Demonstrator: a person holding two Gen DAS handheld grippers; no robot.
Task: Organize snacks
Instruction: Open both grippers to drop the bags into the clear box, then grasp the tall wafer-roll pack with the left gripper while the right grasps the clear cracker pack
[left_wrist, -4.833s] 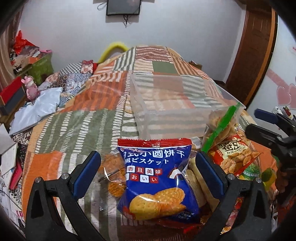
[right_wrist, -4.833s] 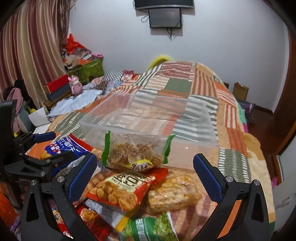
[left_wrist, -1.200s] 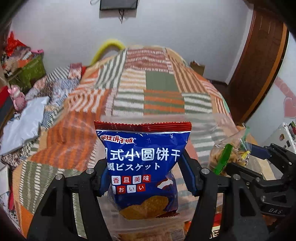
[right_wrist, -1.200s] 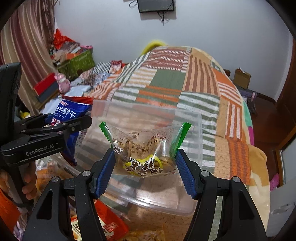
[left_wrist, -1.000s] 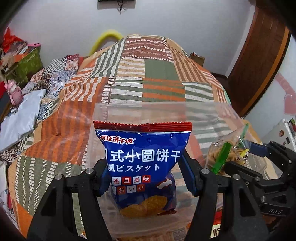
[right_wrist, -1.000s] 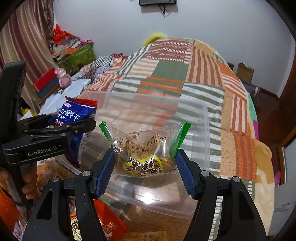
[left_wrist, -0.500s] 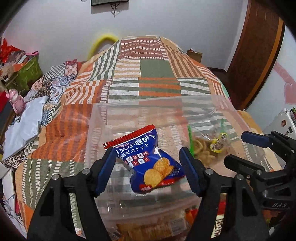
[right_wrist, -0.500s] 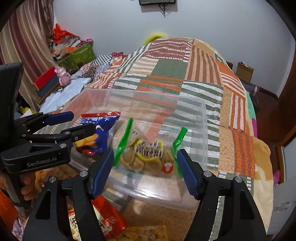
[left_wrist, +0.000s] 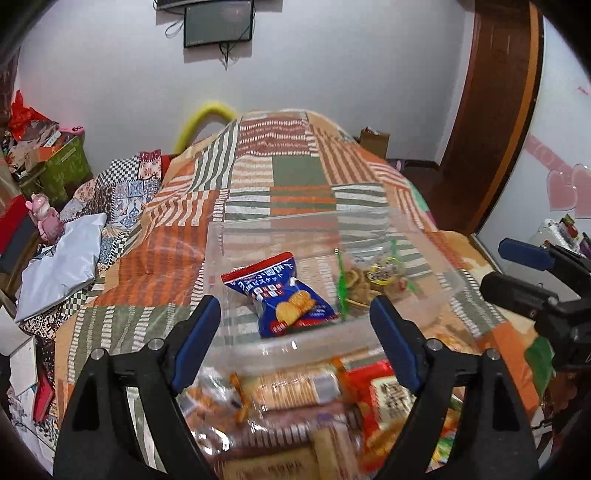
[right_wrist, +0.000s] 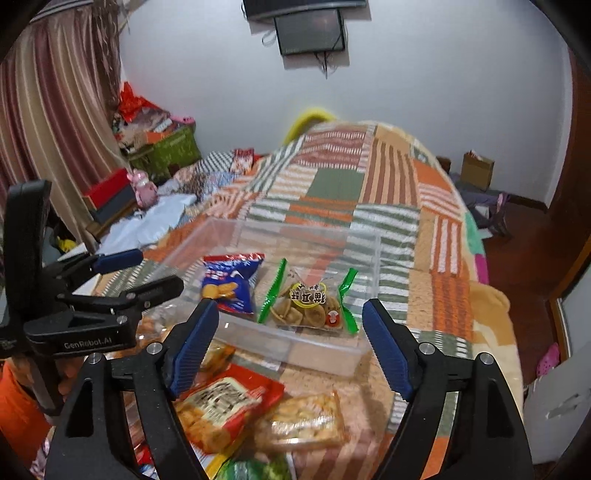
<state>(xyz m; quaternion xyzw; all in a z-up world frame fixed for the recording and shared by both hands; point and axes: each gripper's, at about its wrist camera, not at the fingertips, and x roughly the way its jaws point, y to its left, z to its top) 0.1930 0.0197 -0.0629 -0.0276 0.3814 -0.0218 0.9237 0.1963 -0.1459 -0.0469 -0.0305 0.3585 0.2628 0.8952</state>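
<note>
The left gripper (left_wrist: 293, 325) fills the lower frame, its blue-padded jaws spread wide and just opened, nothing between them. Ahead, toward twelve o'clock, a clear plastic bin (left_wrist: 317, 341) sits on a patchwork bedspread (left_wrist: 299, 170). Inside lie a blue biscuit packet (left_wrist: 282, 295) and, at its three o'clock, a clear green-edged snack bag (left_wrist: 369, 277). More snack packets (left_wrist: 295, 391), blurred, crowd six o'clock. The right gripper (left_wrist: 532, 273) reaches in at three o'clock.

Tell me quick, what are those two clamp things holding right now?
Left gripper: open, holding nothing; fingers just opened.
Right gripper: open, holding nothing; fingers just opened.
</note>
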